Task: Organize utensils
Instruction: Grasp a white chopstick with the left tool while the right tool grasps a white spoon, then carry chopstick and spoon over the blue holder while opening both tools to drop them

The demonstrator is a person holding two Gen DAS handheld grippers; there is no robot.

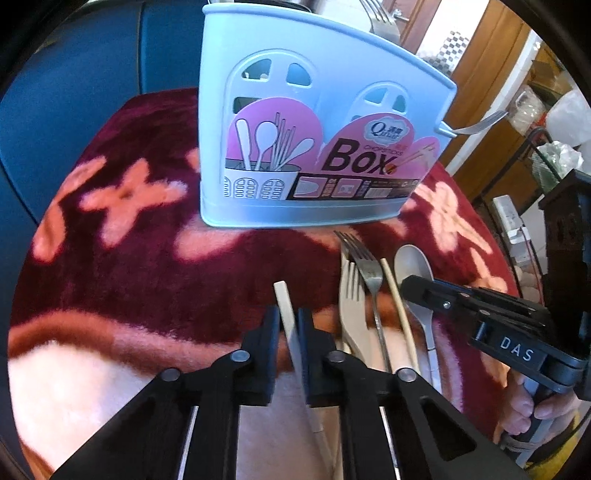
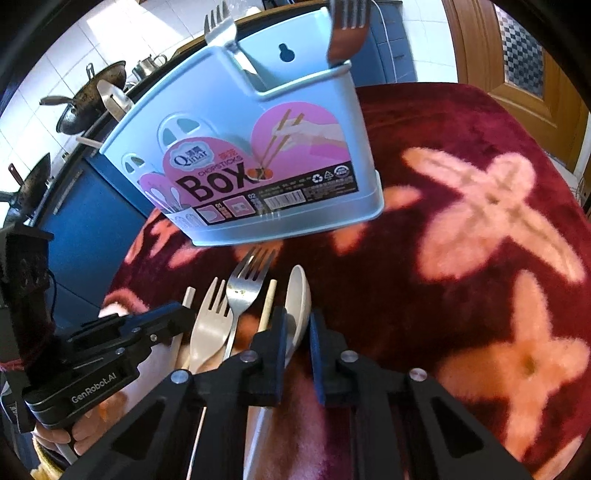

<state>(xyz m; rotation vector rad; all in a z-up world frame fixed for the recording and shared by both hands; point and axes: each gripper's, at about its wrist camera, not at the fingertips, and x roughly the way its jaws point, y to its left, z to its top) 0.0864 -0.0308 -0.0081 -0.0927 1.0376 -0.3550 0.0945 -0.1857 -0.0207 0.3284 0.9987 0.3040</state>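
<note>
1. The left gripper [image 1: 288, 321] is pinching a pale cream flat chopstick [image 1: 283, 299]; its jaws are pressed onto the stick, whose blunt end is sticking out past the fingertips toward the holder.
2. The right gripper [image 2: 297, 325] is pinching a light grey plastic spoon [image 2: 298, 291] at the neck, with the bowl lying just ahead of the fingertips.
3. Both pieces are lying with their long axes running away from the grippers, pointing at the pale blue plastic chopstick box [image 1: 317, 122], which is standing upright just beyond the row of utensils; so the coming move is looking like a lift and a carry forward and up over its rim.
4. Between the two grippers are lying a beige plastic fork [image 1: 351, 295], a steel fork [image 1: 364, 266] and a second thin round chopstick [image 1: 397, 299], all side by side and roughly parallel, close enough that a lifted piece could be dragging a neighbour.
5. The box is already holding metal forks [image 2: 221, 26] in its back compartments.
6. Everything is resting on a fluffy dark red blanket with pink flower shapes [image 2: 480, 206], a soft footing.
7. Around it a blue cabinet [image 2: 85, 206], woks on a counter [image 2: 92, 103] and a wooden door [image 2: 517, 74] are showing.
</note>
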